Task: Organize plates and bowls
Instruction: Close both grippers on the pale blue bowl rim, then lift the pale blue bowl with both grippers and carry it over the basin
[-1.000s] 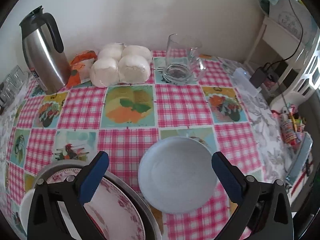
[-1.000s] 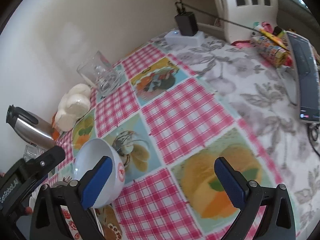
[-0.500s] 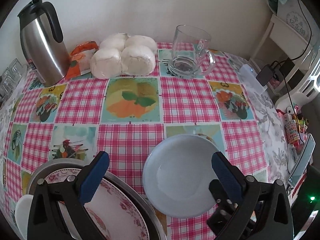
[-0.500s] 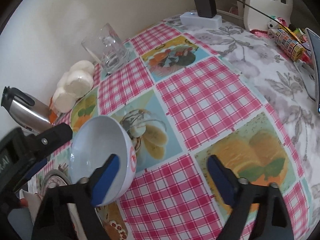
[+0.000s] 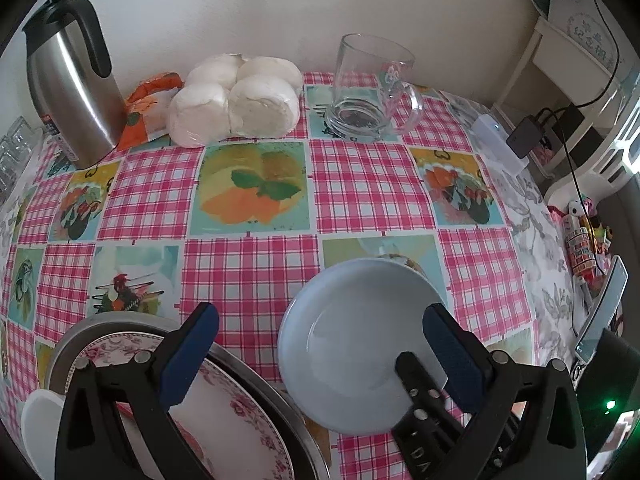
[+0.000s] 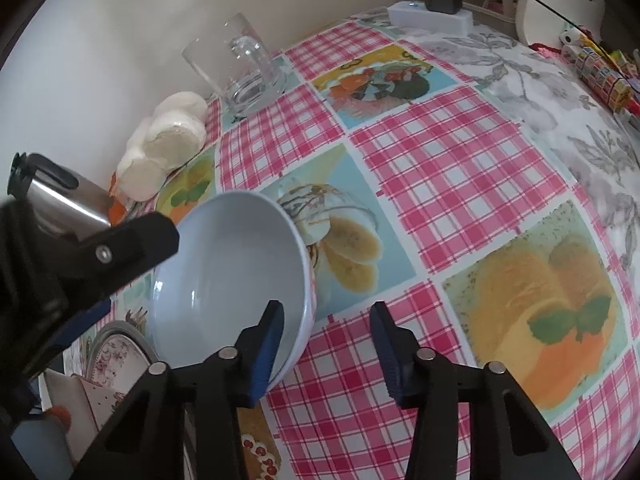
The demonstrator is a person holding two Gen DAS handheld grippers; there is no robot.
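Pale blue bowl on checked cloth, nr front edge of table, just R of stacked dishes; empty inside. R gripper at bowl's near rim, fingers part-spread; L finger inside bowl, over rim; R finger outside, over cloth; rim between the two, not yet pinched, gap visible on outer side. Bowl looks tilted in R wrist view, near rim by the fingers; can't tell if base is off cloth. L gripper above front of table, fingers spread wide, holding nothing; L finger over floral plate; R finger over bowl's R side, w/ R gripper's black finger showing just beneath it at bowl's rim. Floral plate sits in metal dish, rim grey; small white disc at far L beside it. Bowl just beside metal dish; can't tell whether touching. Along back wall, L to R: steel flask, orange packet, pack of white buns, glass mug, handle to R; all well apart from bowl. White power strip w/ black plug at R edge of table, on grey floral cloth; phone propped at far R; tape rolls nr it.
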